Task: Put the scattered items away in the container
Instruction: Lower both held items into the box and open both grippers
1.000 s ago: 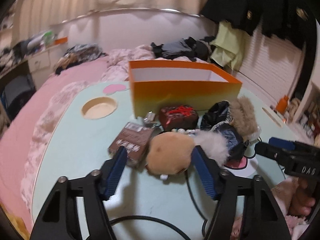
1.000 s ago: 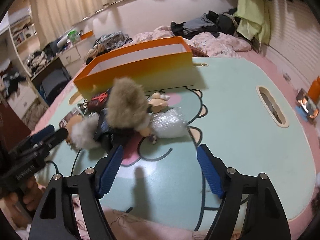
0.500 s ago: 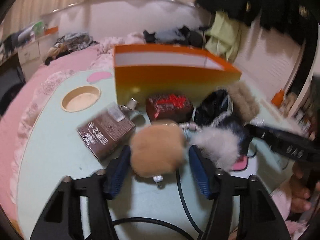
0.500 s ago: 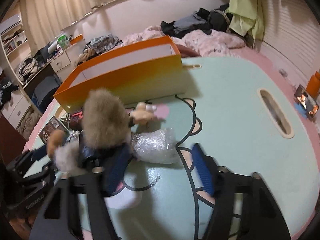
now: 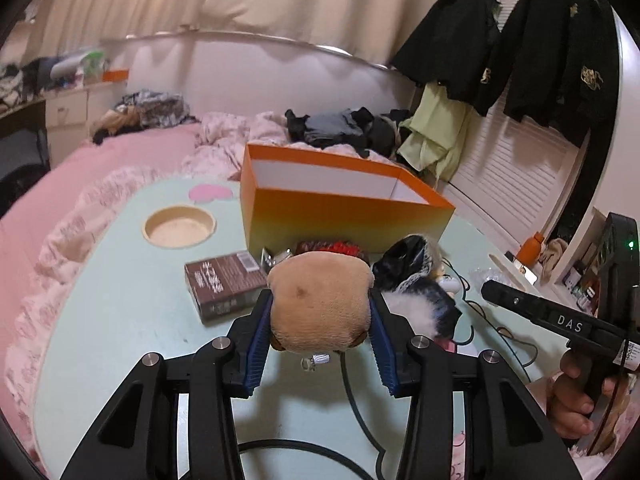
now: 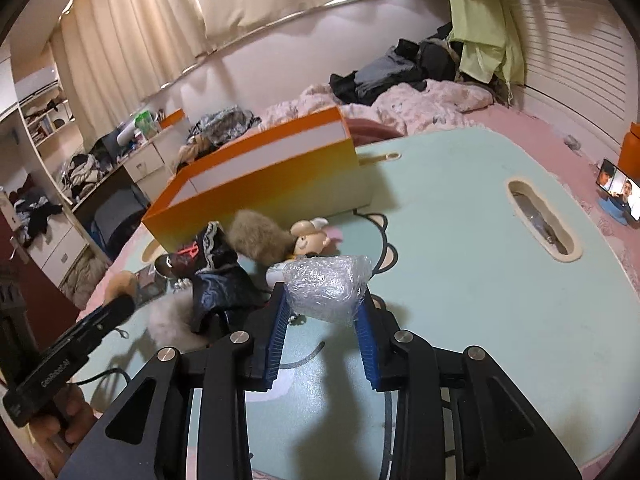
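Left gripper (image 5: 320, 322) pads pinch tan plush (image 5: 320, 304), wide apart a second ago. Right gripper (image 6: 322, 312) jaws closing on bubble-wrapped bundle (image 6: 326, 288), formerly clear of it. Its side reads "DAS". Both angled down toward mint table (image 6: 500, 280); orange box (image 5: 340, 208) behind pile.

Beside the box (image 5: 344, 216), whose smooth matt card is showing orange outside and white within, a tan plush (image 5: 320, 304) is looking short-napped and velvety. The crinkled clear-wrap bundle (image 6: 326, 288) in front of the box is glinting, next to a shaggy fur tuft (image 6: 258, 240). The table (image 5: 120, 320) under the box is showing a smooth, faintly sheened mint surface.
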The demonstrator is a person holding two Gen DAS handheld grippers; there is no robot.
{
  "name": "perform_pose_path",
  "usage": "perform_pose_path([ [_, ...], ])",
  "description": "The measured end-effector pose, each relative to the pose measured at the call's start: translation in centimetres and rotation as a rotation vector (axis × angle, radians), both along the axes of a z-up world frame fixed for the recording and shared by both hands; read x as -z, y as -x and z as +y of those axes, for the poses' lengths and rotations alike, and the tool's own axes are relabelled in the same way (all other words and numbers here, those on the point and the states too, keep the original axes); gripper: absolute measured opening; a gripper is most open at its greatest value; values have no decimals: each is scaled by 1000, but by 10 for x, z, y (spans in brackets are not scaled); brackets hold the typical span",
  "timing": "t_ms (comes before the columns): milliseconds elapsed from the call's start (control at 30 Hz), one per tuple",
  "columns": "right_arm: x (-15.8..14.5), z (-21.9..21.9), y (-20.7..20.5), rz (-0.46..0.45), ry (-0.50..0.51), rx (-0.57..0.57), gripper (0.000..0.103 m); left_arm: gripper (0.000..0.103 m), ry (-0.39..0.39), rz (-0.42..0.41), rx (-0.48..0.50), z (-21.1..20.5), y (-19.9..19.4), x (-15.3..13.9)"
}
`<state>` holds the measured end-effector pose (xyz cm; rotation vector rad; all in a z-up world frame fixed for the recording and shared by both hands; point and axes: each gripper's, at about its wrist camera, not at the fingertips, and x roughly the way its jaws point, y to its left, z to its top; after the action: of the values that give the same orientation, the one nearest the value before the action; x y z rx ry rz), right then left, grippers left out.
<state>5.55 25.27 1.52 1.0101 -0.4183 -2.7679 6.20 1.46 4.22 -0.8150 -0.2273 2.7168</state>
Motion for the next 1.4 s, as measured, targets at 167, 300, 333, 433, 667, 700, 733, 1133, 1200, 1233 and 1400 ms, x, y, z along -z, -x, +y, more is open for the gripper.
perform_pose_path([
  [167,-12,-7,3,34,-34,-13,34,44,-14,20,6,2,9,-16],
  [300,-28,-14,13,62,-46,-31,34,44,-5,55,1,6,25,-36],
  [333,-34,-16,18,71,-59,-40,34,44,-10,65,3,6,29,-41],
  [433,-49,-20,34,108,-63,-49,34,44,-16,71,6,9,49,-51],
  [667,-66,-30,84,124,-93,-59,34,44,-26,64,-17,15,101,-58],
  [700,-67,-32,91,121,-107,-59,34,44,-18,60,-25,17,106,-58],
  [733,-66,-34,98,113,-125,-59,34,44,-15,55,-27,17,113,-58],
  [1133,-46,-44,133,57,-184,-68,34,44,18,-11,-31,19,139,-48],
  [1200,-44,-45,135,48,-177,-68,34,44,22,-24,-28,19,141,-45],
  [1233,-43,-46,136,46,-175,-68,34,44,25,-28,-27,20,142,-45],
  [1400,-42,-48,137,47,-176,-75,34,48,20,-44,-24,21,144,-42],
])
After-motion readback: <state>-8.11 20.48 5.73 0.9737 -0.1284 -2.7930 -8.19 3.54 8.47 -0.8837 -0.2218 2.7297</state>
